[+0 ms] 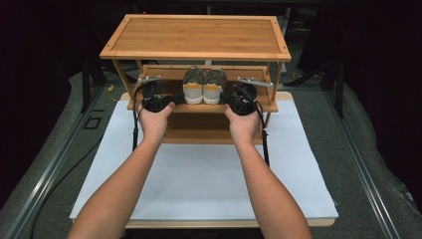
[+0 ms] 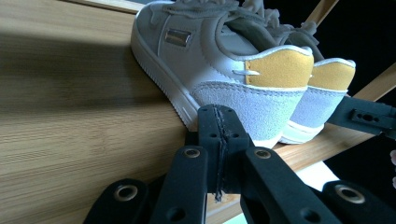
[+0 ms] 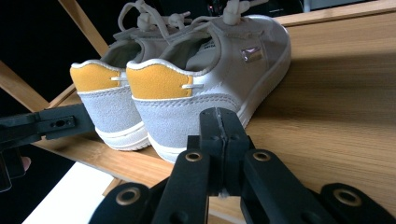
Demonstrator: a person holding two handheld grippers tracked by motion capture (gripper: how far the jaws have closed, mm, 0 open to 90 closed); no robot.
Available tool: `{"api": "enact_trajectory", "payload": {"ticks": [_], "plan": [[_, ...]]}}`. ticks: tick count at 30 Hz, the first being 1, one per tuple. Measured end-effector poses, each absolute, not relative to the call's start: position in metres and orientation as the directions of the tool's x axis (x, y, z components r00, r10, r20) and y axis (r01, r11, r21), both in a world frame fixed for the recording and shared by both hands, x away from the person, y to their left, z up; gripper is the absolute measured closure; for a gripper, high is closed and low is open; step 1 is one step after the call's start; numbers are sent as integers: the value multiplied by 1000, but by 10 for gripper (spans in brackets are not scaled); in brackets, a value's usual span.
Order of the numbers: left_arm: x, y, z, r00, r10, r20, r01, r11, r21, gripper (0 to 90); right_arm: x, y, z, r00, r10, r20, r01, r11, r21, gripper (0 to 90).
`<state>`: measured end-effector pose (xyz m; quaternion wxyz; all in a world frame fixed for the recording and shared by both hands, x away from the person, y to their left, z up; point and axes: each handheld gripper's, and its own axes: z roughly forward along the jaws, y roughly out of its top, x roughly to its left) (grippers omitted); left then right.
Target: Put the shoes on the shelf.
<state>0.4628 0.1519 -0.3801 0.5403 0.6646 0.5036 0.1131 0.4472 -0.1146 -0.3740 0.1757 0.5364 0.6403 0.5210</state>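
Forearms lead to both grippers, left (image 1: 171, 101) and right (image 1: 225, 101), fingers closed on nothing, flanking the grey-and-yellow suede sneakers (image 1: 204, 85) on the bamboo shelf (image 1: 254, 106): light, soft-sided; heels seem the firmest hold.

Closed fingers (image 2: 219, 122) beside shoe heel (image 2: 254, 108)

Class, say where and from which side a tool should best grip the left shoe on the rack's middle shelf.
Probably the heel collar of the left shoe, approached from the shelf's open front edge. Its heel faces outward there, the rim is thin, and the right shoe sits close against its inner side.
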Motion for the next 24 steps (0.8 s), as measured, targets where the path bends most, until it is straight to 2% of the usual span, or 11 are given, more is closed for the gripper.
{"api": "enact_trajectory", "payload": {"ticks": [24], "plan": [[456,160,-371,495,770,-402,532,97,841,889,442,-126,-368,-367,865,342,489,-134,862,897]]}}
